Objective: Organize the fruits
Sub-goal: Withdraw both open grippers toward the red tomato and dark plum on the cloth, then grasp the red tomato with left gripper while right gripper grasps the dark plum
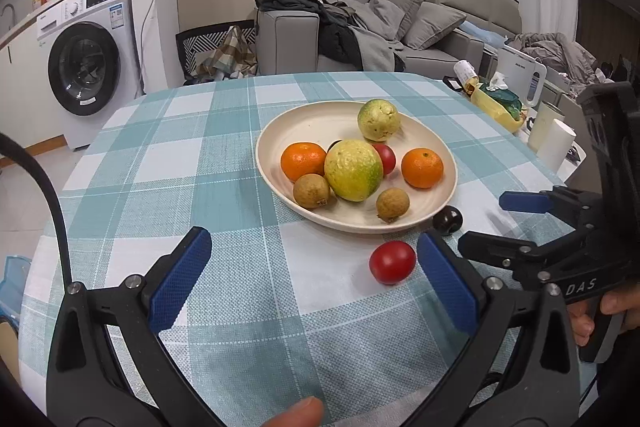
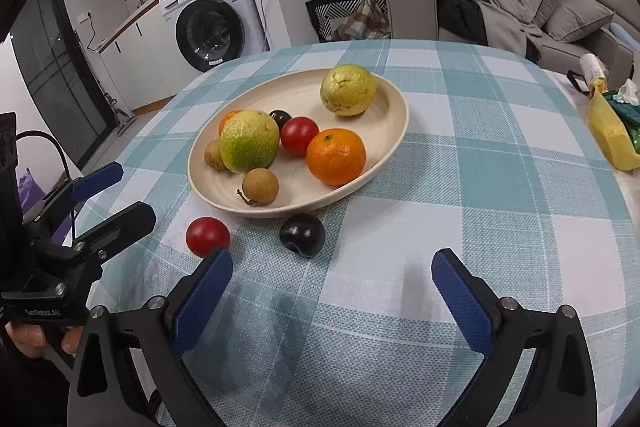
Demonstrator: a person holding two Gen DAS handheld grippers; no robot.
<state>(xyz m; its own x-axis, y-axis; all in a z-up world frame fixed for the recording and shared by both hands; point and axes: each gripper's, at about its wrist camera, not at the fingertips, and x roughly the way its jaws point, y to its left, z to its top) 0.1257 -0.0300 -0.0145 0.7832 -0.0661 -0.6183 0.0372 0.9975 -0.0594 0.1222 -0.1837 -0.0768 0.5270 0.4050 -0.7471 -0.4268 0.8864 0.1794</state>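
A cream plate (image 1: 280, 131) (image 2: 384, 131) on the checked tablecloth holds two green-yellow guavas (image 1: 353, 170) (image 2: 347, 89), two oranges (image 1: 422, 167) (image 2: 336, 156), two longans, a red tomato and a dark plum. A loose red tomato (image 1: 392, 262) (image 2: 207, 236) and a loose dark plum (image 1: 447, 220) (image 2: 302, 234) lie on the cloth in front of the plate. My left gripper (image 1: 312, 251) (image 2: 114, 191) is open and empty, the loose tomato just inside its right finger. My right gripper (image 2: 332, 271) (image 1: 492, 223) is open and empty, just short of the plum.
A yellow bag with tissue (image 1: 494, 99) (image 2: 612, 135) and white cups (image 1: 554, 143) stand at the table's right edge. A washing machine (image 1: 86, 61) and a grey sofa (image 1: 400, 27) stand beyond the table.
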